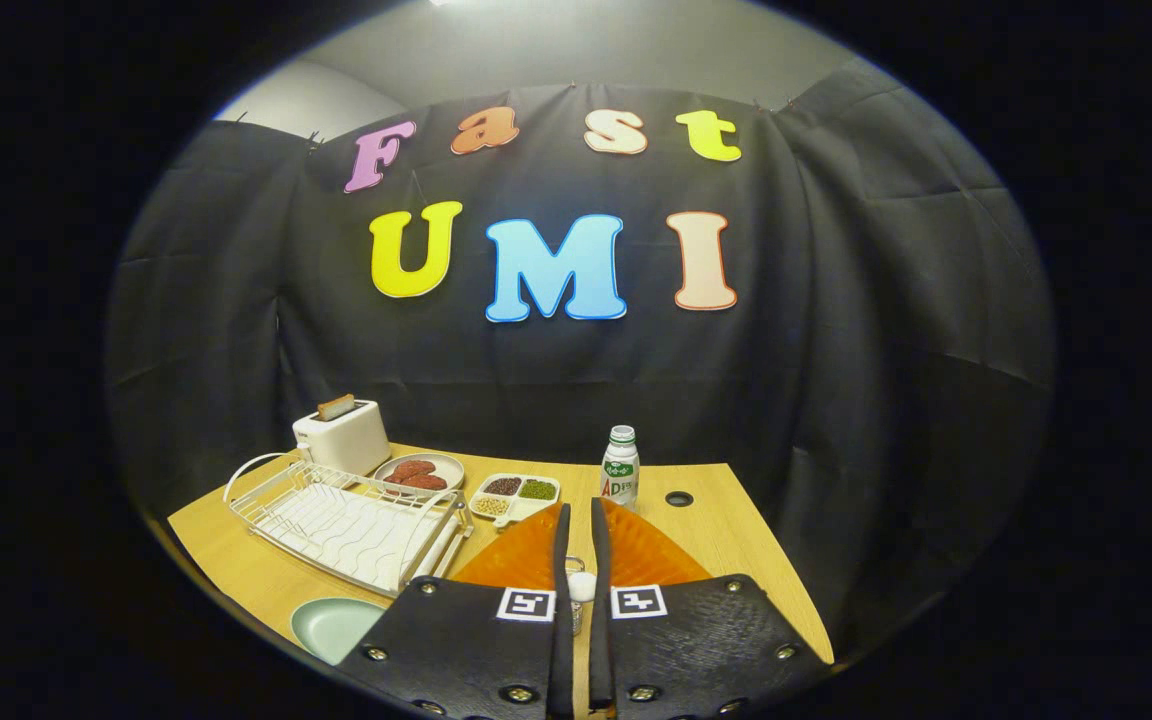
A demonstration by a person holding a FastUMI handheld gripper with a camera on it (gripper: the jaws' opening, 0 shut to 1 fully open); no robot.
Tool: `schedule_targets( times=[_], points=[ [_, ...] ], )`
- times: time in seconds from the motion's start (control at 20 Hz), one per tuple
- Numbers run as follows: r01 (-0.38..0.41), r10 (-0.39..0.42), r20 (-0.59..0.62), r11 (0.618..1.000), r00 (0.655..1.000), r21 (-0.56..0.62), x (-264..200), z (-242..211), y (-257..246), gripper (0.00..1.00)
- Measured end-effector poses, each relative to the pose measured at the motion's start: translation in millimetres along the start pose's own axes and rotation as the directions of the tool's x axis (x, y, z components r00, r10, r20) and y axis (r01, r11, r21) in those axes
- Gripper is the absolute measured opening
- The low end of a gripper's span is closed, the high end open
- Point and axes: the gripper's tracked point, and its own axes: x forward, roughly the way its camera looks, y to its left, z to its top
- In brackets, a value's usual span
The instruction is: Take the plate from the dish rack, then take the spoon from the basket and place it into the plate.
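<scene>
While your claw (576, 512) hangs above the near part of the wooden counter (736, 530), its two black fingers (561, 560) run forward side by side with only a narrow slit between them, so they stand nearly together. Down in that slit, close to the finger bases, you can see a small white and metallic piece (579, 590), but it is too hidden to tell what it is or whether the fingers press on it. Under the fingers and just ahead of their tips lies an orange ribbed basket (651, 550), its far rim curving across the counter; I cannot make out a spoon in it. To the left of the fingers sits the white wire dish rack (346, 520), with its looped handle at the far left end and its slots bare. Nearer to you than the rack, beside the claw's left base, lies the pale green plate (331, 625), flat on the counter and partly cut off by the claw body. Beyond the rack stands a white toaster (341, 437) with a slice of bread (336, 405) sticking up from it. Just right of the toaster is a round dish (441, 463) holding dark red pieces, and next to that a white divided tray (516, 493) with grains in its compartments. Ahead of the fingertips and slightly to the right stands a small white bottle (620, 468) with a green cap, upright, and a dark round hole (679, 498) in the counter lies just right of it.
</scene>
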Motion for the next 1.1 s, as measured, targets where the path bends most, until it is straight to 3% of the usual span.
schedule_targets(
  times=[0.8,1.1],
  points=[
    [0.045,-0.04,-0.096,0.998,0.995,0.047,-24,-21,109,0.06],
    [0.011,-0.004,-0.158,0.999,0.987,0.043,-27,-46,147,0.06]
  ],
)
